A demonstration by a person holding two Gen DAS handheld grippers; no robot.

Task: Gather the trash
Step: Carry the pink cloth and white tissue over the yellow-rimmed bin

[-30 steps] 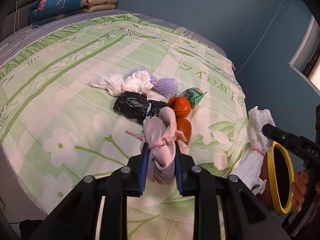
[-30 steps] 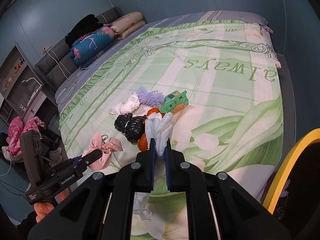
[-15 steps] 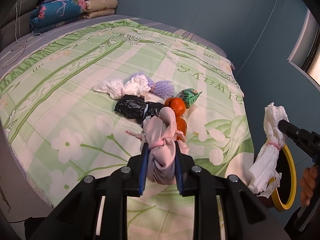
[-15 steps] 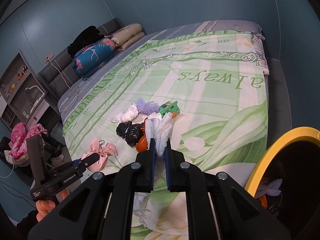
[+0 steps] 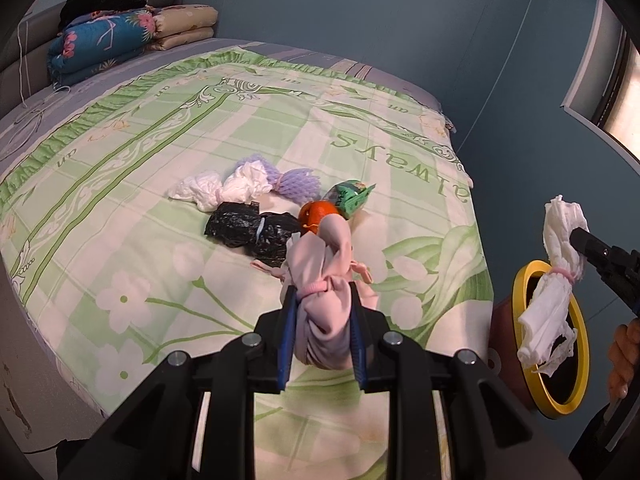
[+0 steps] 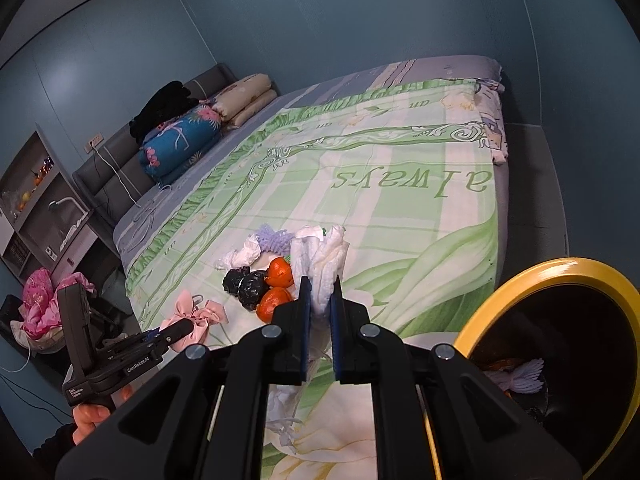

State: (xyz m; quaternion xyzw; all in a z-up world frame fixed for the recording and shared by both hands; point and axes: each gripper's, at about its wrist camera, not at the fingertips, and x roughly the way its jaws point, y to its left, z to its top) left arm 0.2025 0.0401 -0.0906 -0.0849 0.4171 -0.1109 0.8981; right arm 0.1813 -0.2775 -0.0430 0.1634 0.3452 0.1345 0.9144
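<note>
left tongs clamp soft pink tied cloth bundle mid-frame; right tongs pinch light white tied tissue bundle at its waist.

Folded quilts beside headboard

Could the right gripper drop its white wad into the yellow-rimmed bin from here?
Probably yes: the right gripper grips the white wad beside the bin, whose mouth looks open and unblocked.

dim even light, sharp, fisheye-bent edges
</note>
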